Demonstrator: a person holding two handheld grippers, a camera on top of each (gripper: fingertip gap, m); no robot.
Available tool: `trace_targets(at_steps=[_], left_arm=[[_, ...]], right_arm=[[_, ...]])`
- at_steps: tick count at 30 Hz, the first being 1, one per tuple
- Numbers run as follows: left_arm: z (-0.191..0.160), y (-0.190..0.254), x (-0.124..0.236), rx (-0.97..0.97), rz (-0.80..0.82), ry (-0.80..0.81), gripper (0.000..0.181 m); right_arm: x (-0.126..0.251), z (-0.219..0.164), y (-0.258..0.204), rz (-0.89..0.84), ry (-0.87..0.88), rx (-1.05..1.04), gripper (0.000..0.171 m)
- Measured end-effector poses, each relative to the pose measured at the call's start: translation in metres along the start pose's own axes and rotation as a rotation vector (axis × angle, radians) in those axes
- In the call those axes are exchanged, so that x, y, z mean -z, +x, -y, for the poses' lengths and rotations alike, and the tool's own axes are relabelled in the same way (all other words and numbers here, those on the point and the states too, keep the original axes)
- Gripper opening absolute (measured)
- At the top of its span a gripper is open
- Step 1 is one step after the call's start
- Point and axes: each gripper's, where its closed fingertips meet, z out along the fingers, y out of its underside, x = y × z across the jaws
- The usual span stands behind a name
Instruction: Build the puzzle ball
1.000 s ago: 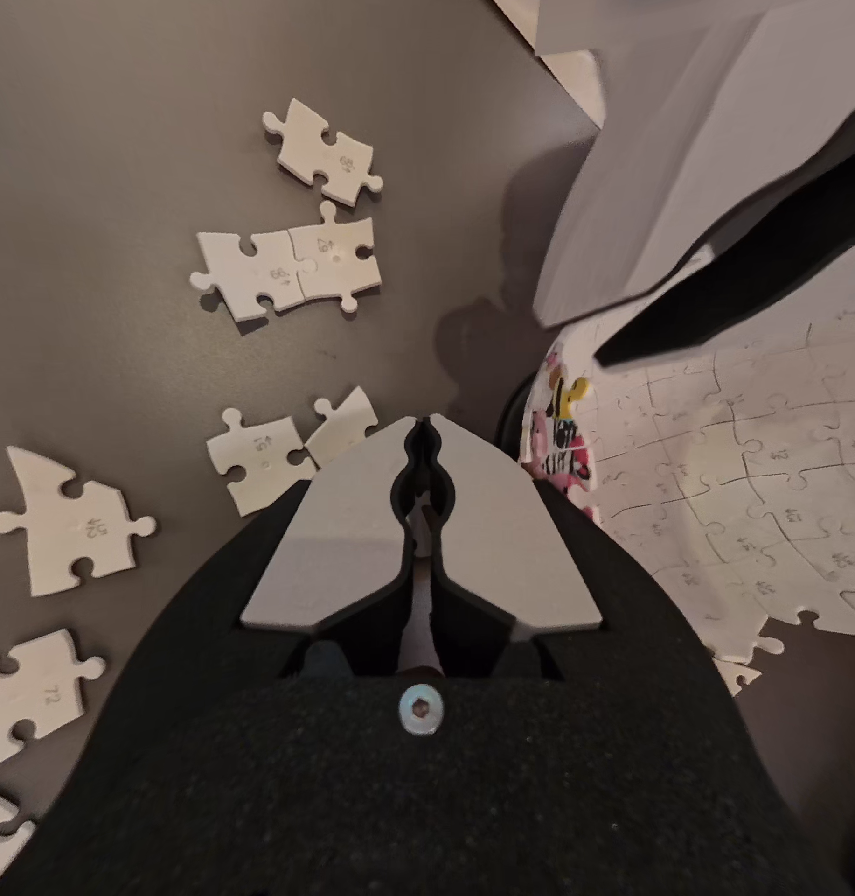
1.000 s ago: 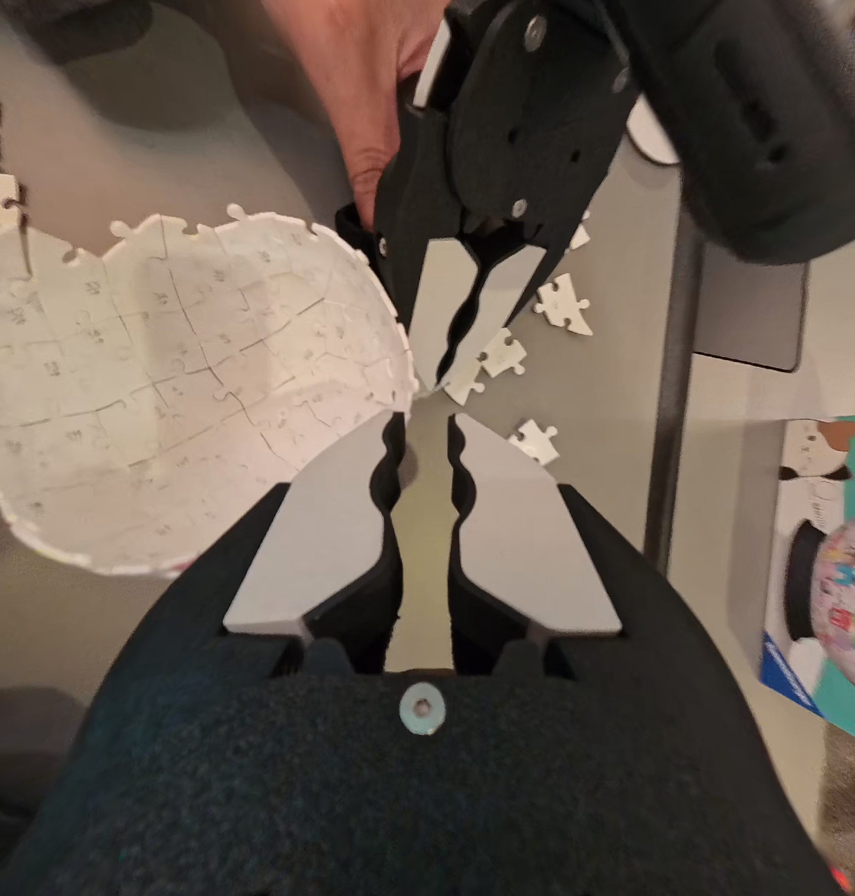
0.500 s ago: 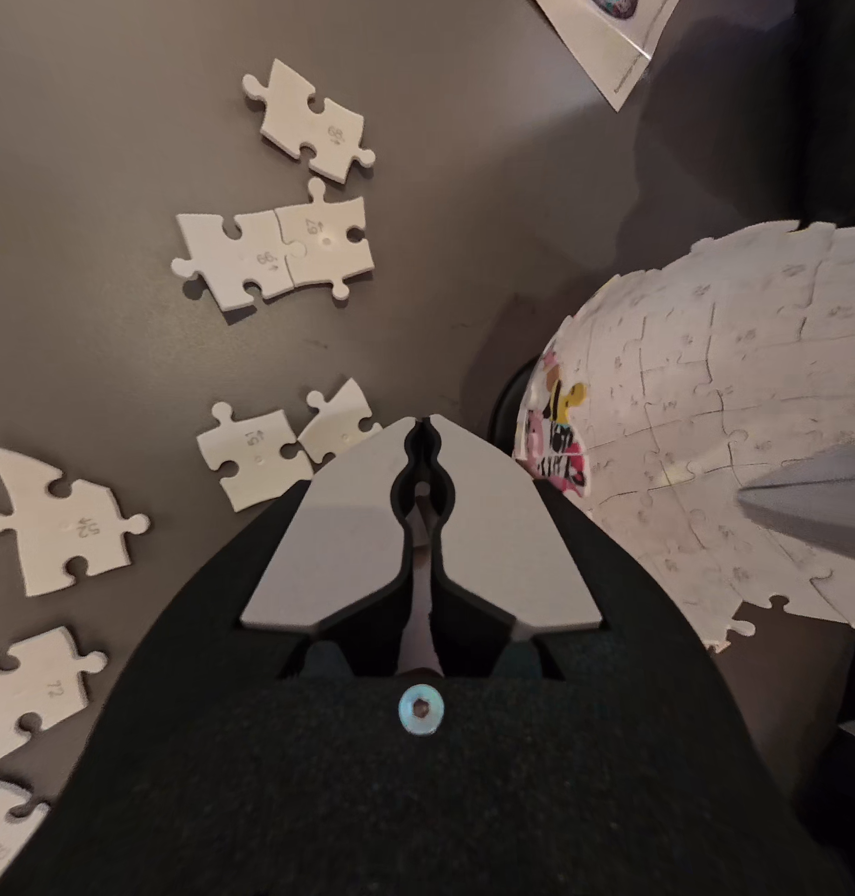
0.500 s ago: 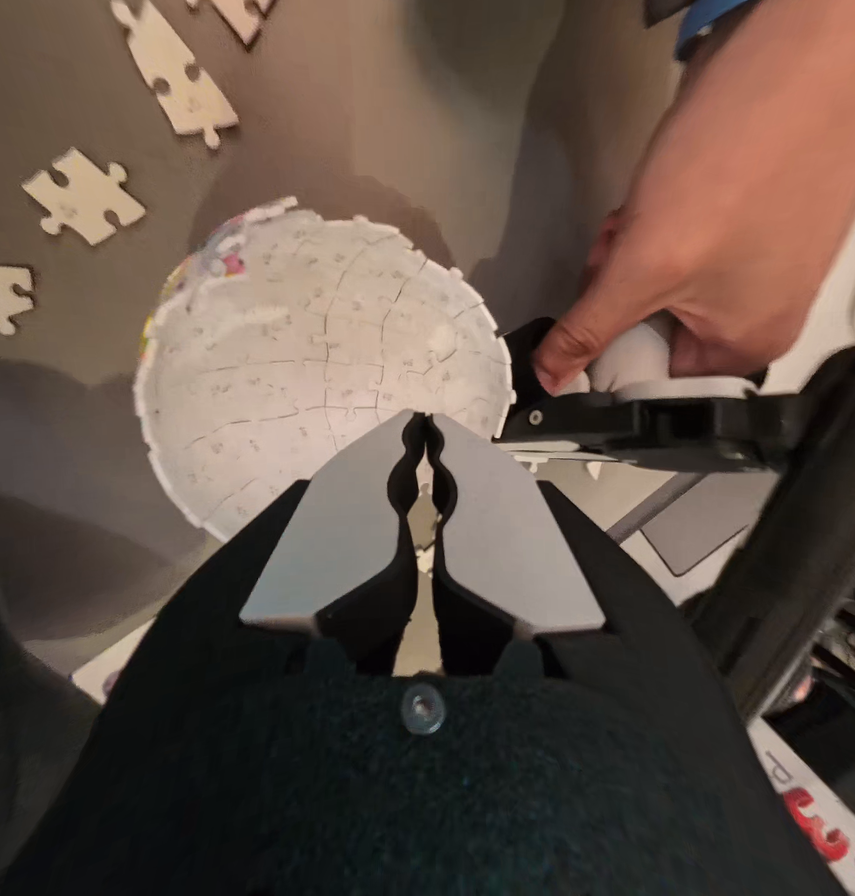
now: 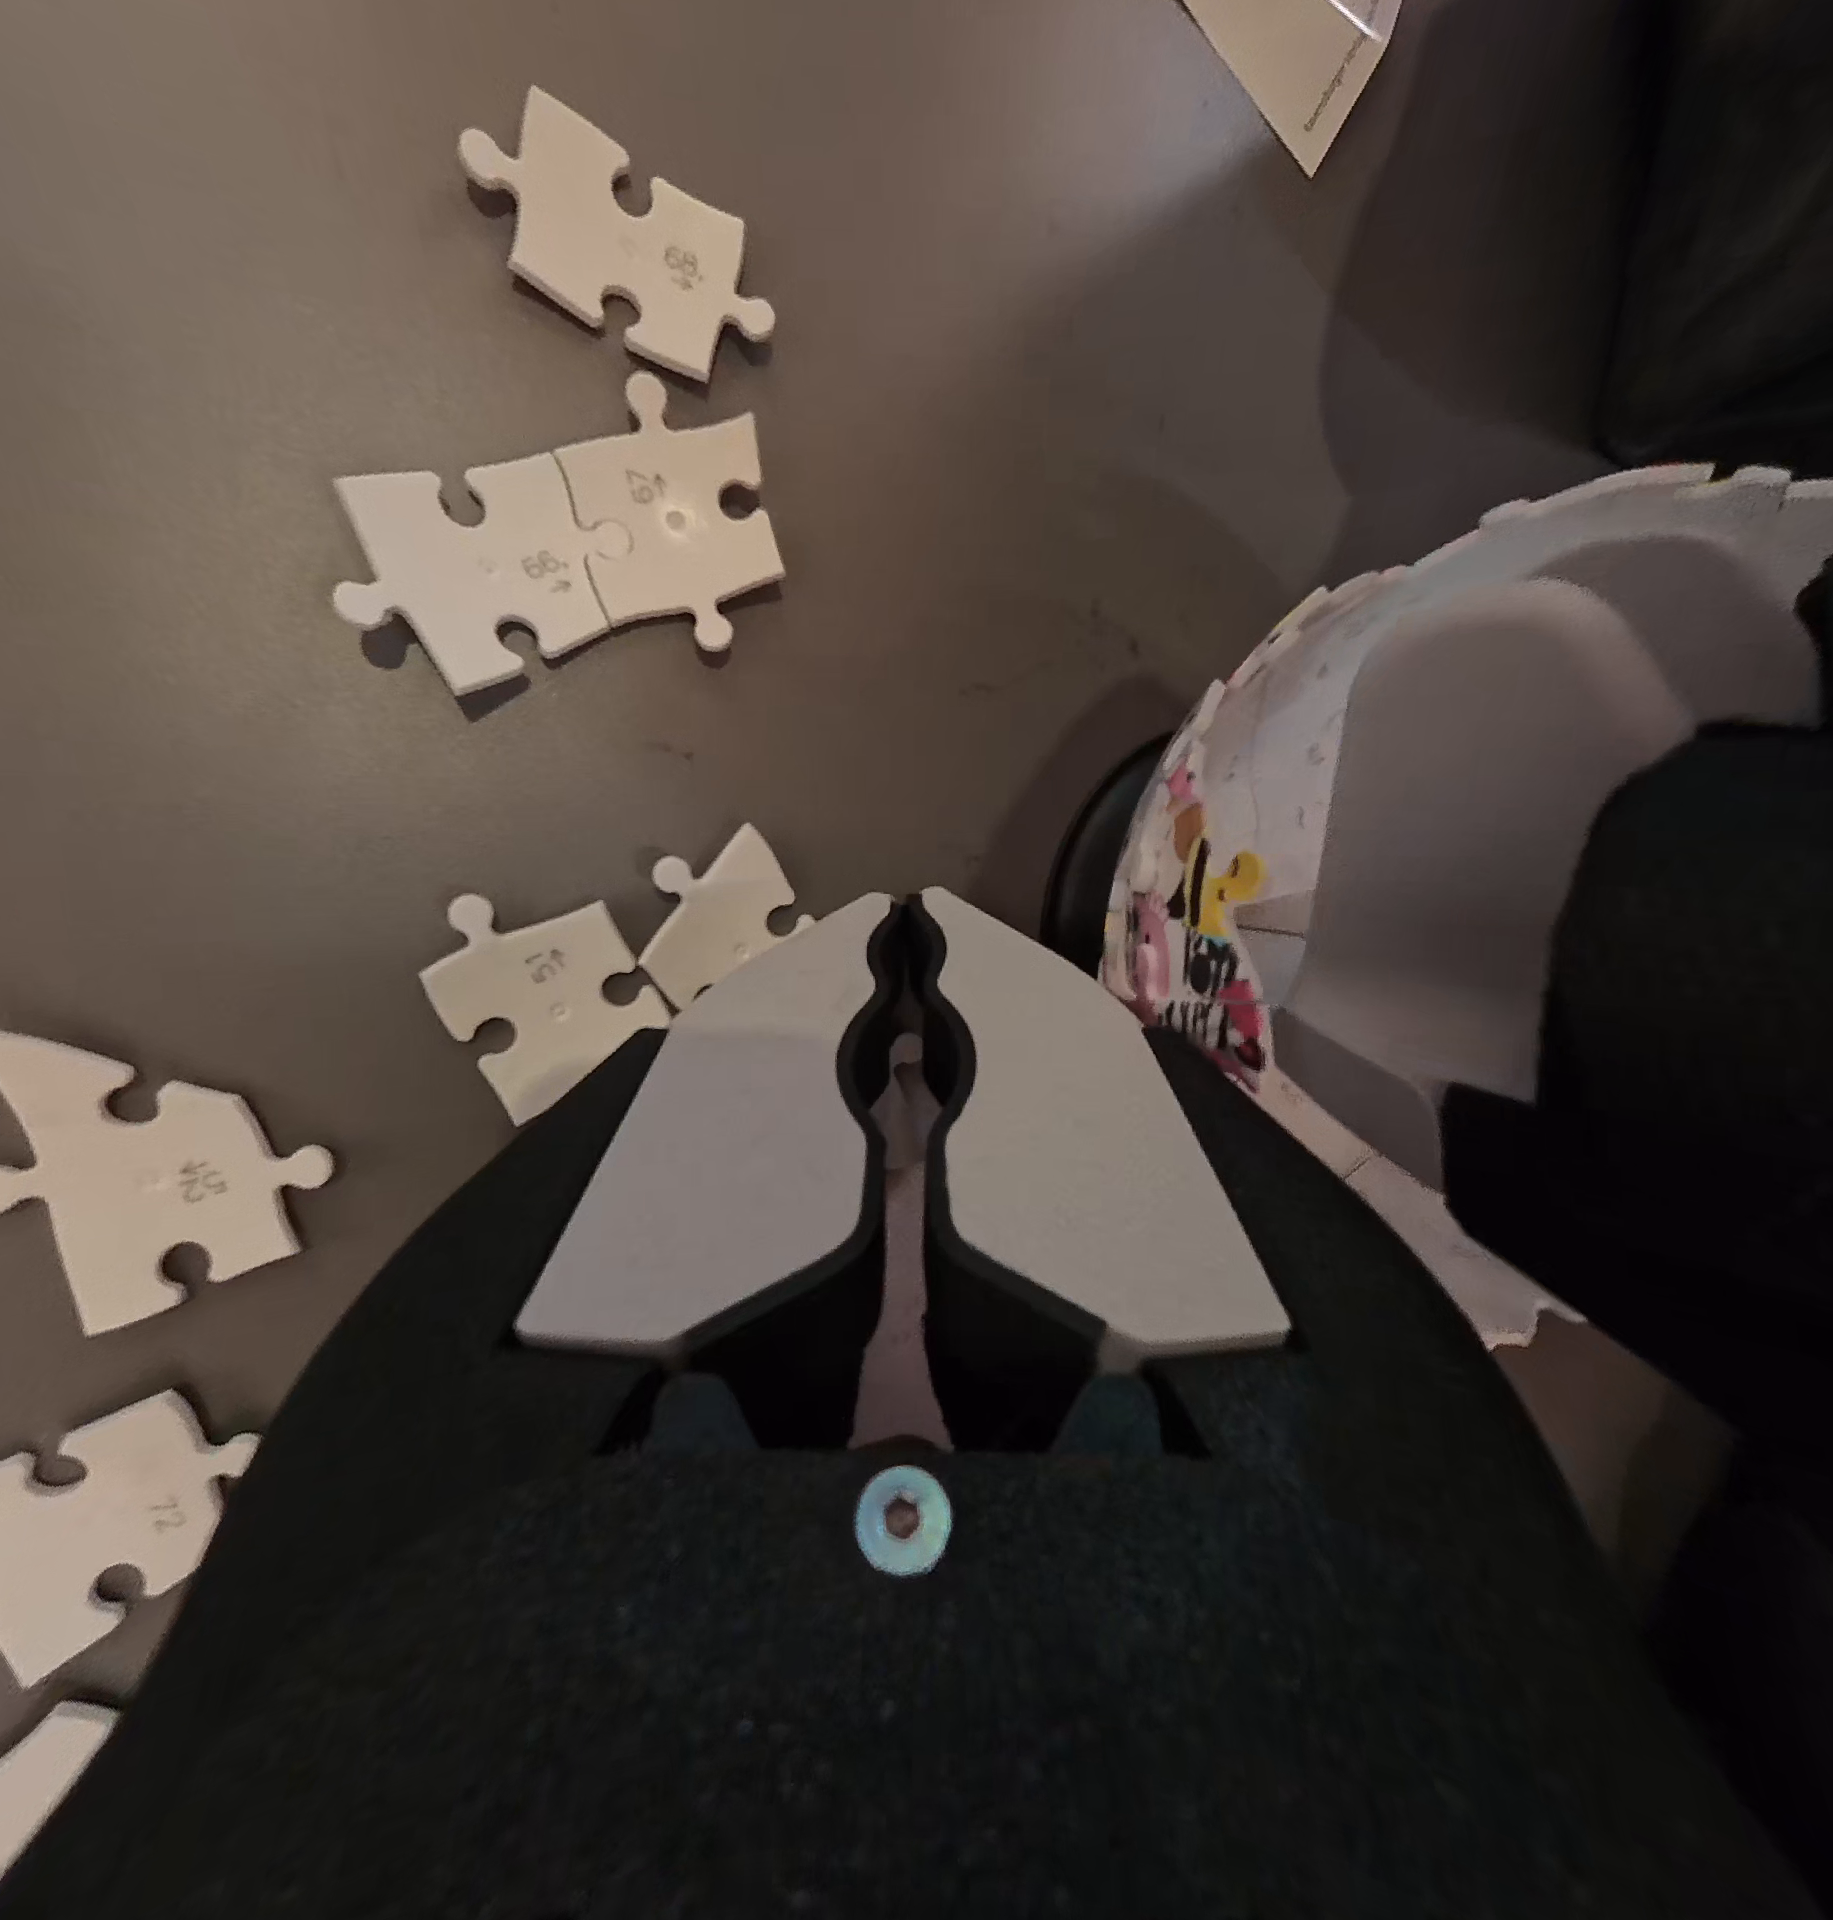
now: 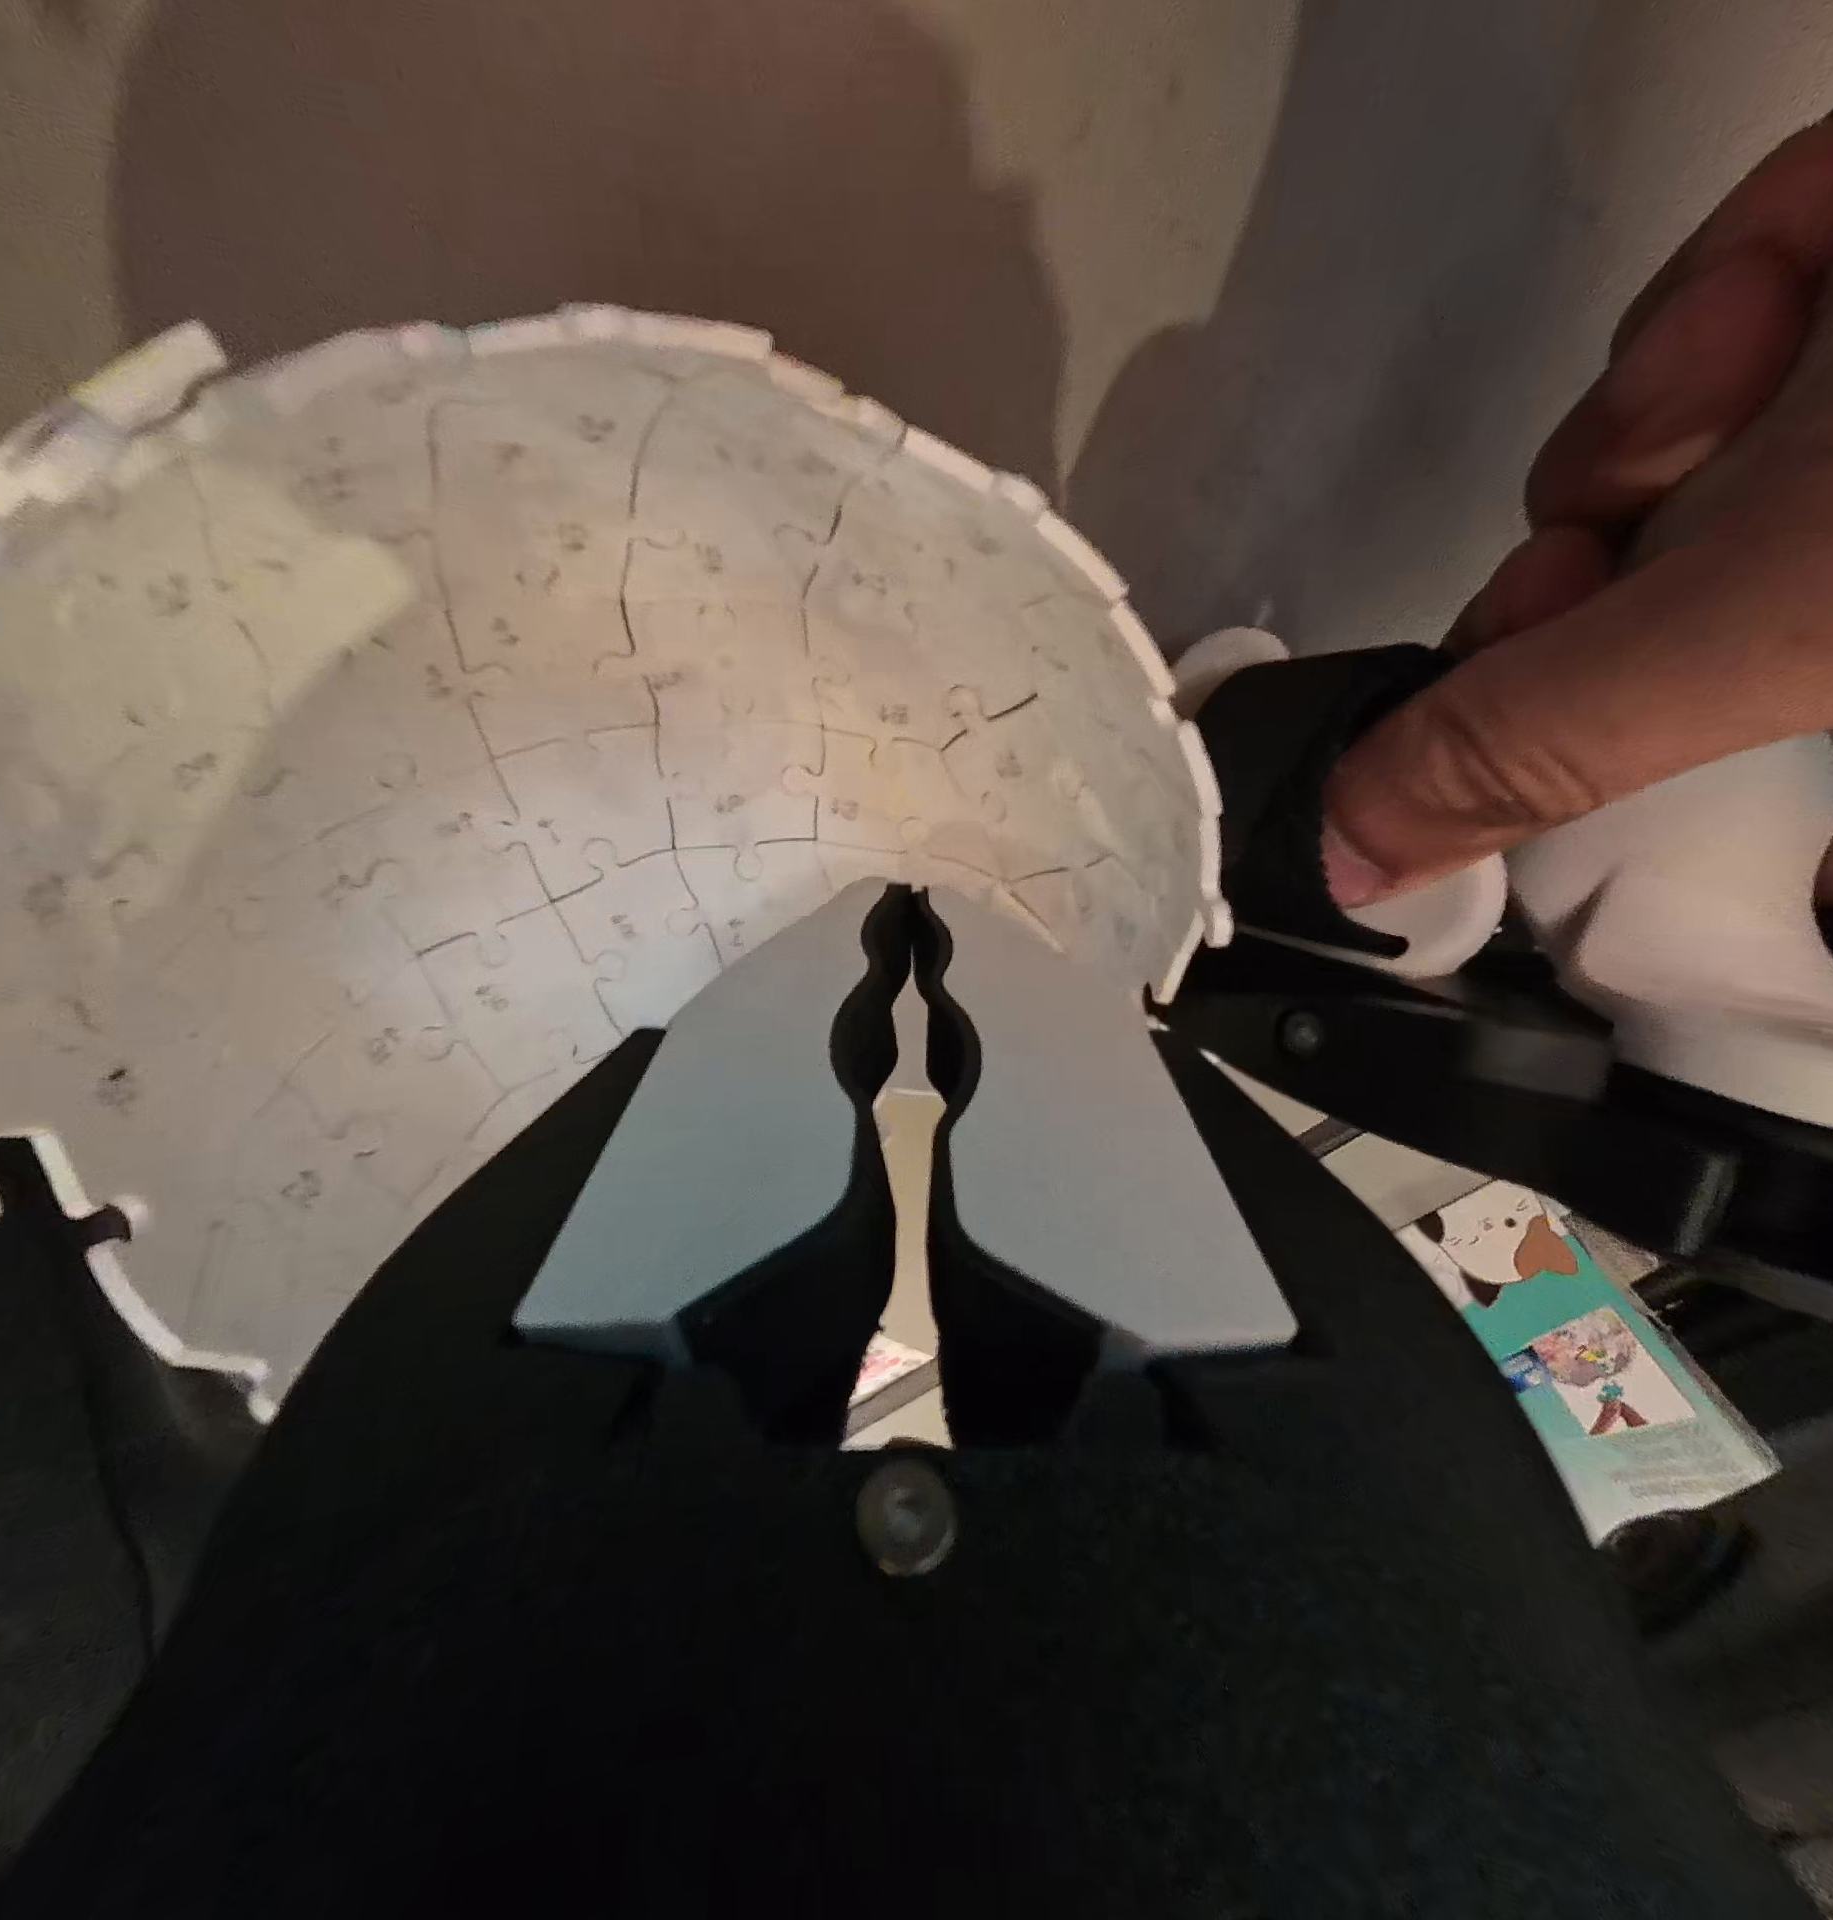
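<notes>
The half-built puzzle ball (image 6: 600, 727) is a white shell with its numbered inside facing me; in the left wrist view (image 5: 1203, 935) its printed outside shows, resting on a black stand (image 5: 1083, 862). My right gripper (image 6: 907, 902) is shut, tips pinched at the shell's near rim; it also shows over the shell in the left wrist view (image 5: 1494, 831). My left gripper (image 5: 910, 906) is shut on a thin pale puzzle piece (image 5: 899, 1195) seen edge-on, just left of the ball. A hand (image 6: 1639, 623) holds the left gripper's body (image 6: 1411, 997) to the right of the shell.
Several loose white pieces lie face down on the grey table (image 5: 216, 520): a single one (image 5: 621, 239), a joined pair (image 5: 569, 551), more at the left (image 5: 153, 1174). A paper sheet (image 5: 1296, 62) lies far right. The puzzle box (image 6: 1577, 1382) lies lower right. The left gripper's tips are roughly 5 cm from the right gripper's.
My right gripper went from open to shut and moved in against the shell's rim. The left gripper stayed shut and barely moved.
</notes>
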Motion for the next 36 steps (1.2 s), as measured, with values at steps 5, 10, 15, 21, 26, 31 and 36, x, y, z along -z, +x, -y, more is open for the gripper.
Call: trace_targets(at_steps=[5, 10, 15, 21, 26, 31, 36], left_arm=[[0.000, 0.000, 0.000, 0.005, -0.004, 0.003, 0.000], [0.000, 0.000, 0.000, 0.012, -0.008, 0.005, 0.000], [0.000, 0.001, 0.000, 0.017, -0.011, 0.008, 0.000], [0.000, 0.002, -0.001, 0.021, -0.020, 0.007, 0.000], [0.000, 0.003, -0.001, 0.027, -0.027, 0.011, 0.000], [0.000, 0.002, 0.000, 0.063, -0.040, 0.014, 0.000], [-0.007, 0.001, 0.004, 0.077, -0.030, -0.015, 0.000]], right_arm=[[0.001, -0.007, 0.002, -0.021, -0.020, -0.022, 0.000], [-0.007, -0.008, 0.006, -0.032, -0.040, -0.017, 0.000], [0.001, -0.007, 0.006, -0.065, -0.025, -0.017, 0.000], [-0.002, -0.005, 0.012, -0.087, -0.030, -0.010, 0.000], [0.001, 0.001, 0.005, -0.061, 0.010, 0.001, 0.000], [-0.003, 0.000, 0.010, -0.066, 0.017, -0.006, 0.000], [0.001, -0.002, 0.006, -0.045, 0.038, -0.018, 0.000]])
